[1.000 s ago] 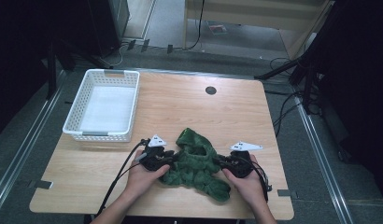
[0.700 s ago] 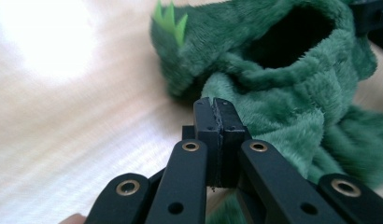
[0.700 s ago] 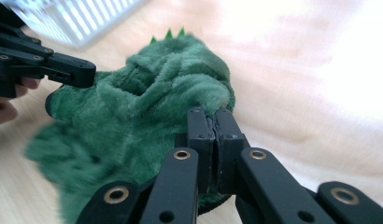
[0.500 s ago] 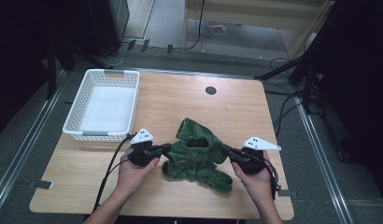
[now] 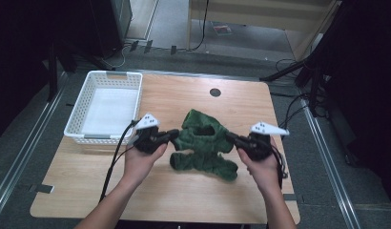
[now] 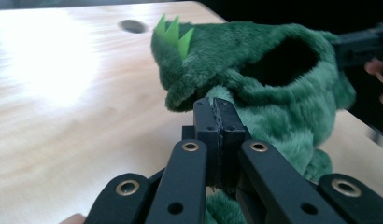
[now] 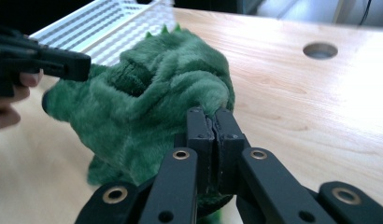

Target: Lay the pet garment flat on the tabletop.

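While both grippers pinch it, the green plush garment (image 5: 203,143) hangs stretched between them over the near middle of the wooden table (image 5: 184,200) — its long axis running left to right. Left gripper (image 5: 170,135) clamps the left edge, right gripper (image 5: 231,138) the right edge. Its lime spikes (image 6: 173,30) point toward the white basket (image 5: 105,78) — lower folds drape on the tabletop.

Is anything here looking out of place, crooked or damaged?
Nothing stands out. The fuzzy green dinosaur-style garment hangs crumpled between the left gripper and the right gripper, each shut on an edge. The white plastic basket sits straight on the wooden table.
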A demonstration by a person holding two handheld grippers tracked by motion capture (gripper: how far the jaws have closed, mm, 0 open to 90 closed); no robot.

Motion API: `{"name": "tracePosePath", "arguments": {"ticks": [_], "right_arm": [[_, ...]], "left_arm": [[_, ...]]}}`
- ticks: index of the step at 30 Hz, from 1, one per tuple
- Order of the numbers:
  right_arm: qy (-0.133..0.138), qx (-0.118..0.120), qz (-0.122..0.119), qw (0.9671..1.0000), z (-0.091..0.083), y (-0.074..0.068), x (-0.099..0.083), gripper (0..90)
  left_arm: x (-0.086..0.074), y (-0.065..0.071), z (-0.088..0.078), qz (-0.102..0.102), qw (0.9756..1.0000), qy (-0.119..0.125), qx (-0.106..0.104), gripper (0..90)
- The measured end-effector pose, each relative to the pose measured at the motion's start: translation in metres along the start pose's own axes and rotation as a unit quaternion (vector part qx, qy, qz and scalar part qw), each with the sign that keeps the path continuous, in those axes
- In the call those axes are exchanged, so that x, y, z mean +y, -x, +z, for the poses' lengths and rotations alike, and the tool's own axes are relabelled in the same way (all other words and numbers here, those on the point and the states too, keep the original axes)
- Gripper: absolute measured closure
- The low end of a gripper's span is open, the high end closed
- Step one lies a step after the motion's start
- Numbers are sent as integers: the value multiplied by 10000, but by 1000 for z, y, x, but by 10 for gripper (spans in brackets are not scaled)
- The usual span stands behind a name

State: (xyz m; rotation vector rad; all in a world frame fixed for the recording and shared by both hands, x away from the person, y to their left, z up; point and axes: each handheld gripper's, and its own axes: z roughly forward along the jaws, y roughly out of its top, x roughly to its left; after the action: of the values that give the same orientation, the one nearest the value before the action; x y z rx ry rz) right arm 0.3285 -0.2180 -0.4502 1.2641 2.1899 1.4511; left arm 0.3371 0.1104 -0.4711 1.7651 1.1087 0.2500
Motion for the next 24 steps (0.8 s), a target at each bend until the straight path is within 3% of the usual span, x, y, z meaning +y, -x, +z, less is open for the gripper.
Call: {"name": "tracePosePath", "arguments": {"ticks": [1, 2, 3, 4, 5, 7, 8, 9, 12, 14, 15, 16, 17, 19, 21, 23, 24], "right_arm": [[53, -139, 211, 9997, 12, 11, 4, 729], [184, -365, 340, 9986, 23, 21, 7, 598], [275, -629, 408, 9968, 30, 28, 8, 557], [285, -834, 459, 9951, 33, 32, 8, 527], [309, -878, 522, 9943, 32, 33, 7, 481], [384, -766, 569, 9947, 24, 28, 1, 477], [307, -625, 367, 9969, 19, 16, -12, 515], [307, -625, 367, 9969, 19, 16, -12, 515], [-200, -350, 16, 9992, 34, -7, -35, 572], [-534, -367, -335, 9973, 51, -25, -48, 613], [-618, -468, -518, 9956, 60, -33, -53, 633], [-674, -483, -661, 9944, 68, -40, -56, 636], [-649, -840, -792, 9912, 80, -47, -59, 659], [-589, -929, -697, 9915, 84, -46, -59, 676], [-482, -985, -249, 9937, 87, -41, -60, 728], [-475, -979, -175, 9939, 89, -40, -61, 739], [-500, -945, -257, 9939, 89, -41, -61, 734]], "left_arm": [[3, -6, 12, 2, 9994, -49, 328, 854], [4, -11, 22, 5, 9975, -13, 710, 732], [3, -16, 27, -59, 9960, 48, 895, 644], [2, -19, 27, -136, 9958, 91, 896, 615], [1, -20, 25, -160, 9962, 170, 839, 541], [-6, -16, 18, -60, 9969, 332, 712, 542], [-11, -11, 17, 43, 9976, 293, 621, 548], [-17, -6, 19, 150, 9983, 213, 519, 548], [-35, 12, 36, 459, 9983, -311, 172, 553], [-45, 22, 50, 653, 9963, -510, 219, 555], [-47, 24, 53, 638, 9962, -547, 231, 562], [-47, 25, 54, 548, 9970, -478, 250, 566], [-44, 26, 54, 429, 9981, -356, 271, 585], [-32, 25, 51, 292, 9989, -91, 363, 590], [-17, 23, 53, 288, 9988, 48, 401, 609], [-2, 18, 59, 277, 9988, 77, 400, 611], [5, 14, 64, 214, 9989, 23, 412, 606]]}}
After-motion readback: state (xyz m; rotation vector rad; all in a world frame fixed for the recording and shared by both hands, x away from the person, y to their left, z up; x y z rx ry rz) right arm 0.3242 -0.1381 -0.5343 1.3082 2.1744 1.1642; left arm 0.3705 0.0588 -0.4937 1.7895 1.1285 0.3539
